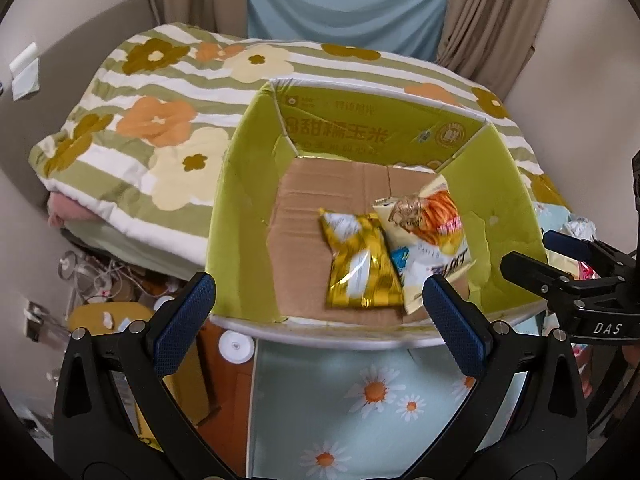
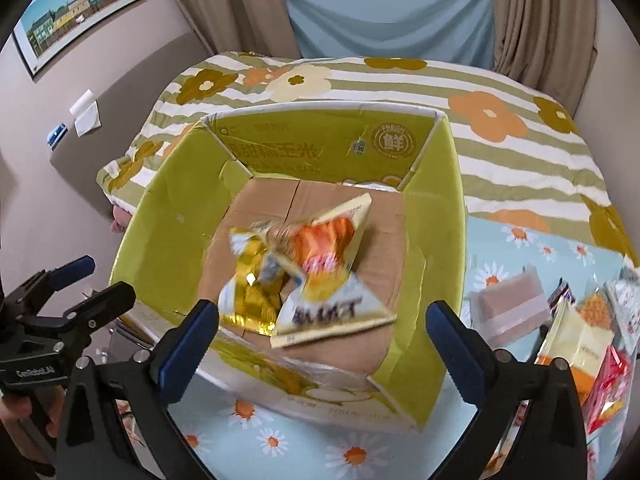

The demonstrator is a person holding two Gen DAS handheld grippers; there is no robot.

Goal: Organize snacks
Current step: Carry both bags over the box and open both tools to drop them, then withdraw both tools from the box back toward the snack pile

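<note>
Inside box (image 1: pixel 248 184), 2 snack bags (image 1: pixel 362 264).

Left claw (image 1: pixel 320 312): matte black plastic frame, silver screws at the pivots, two fingers faced with dark blue knurled pads (image 1: pixel 185 322). Right claw (image 2: pixel 322 334): identical build; white "DAS" lettering on its body. Left body reads "GenRobot.AI".

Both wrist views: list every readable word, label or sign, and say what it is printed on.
"DAS": right gripper, on its body in the left view.
"GenRobot.AI": left gripper, on its body in the right view.
"FRESH" around "鲜": round seal on the box far wall.
"甜糯玉米": large print on that wall; smaller lines there unreadable.
Orange bag: lettering blurred.
Gold bag: nothing legible.
</note>
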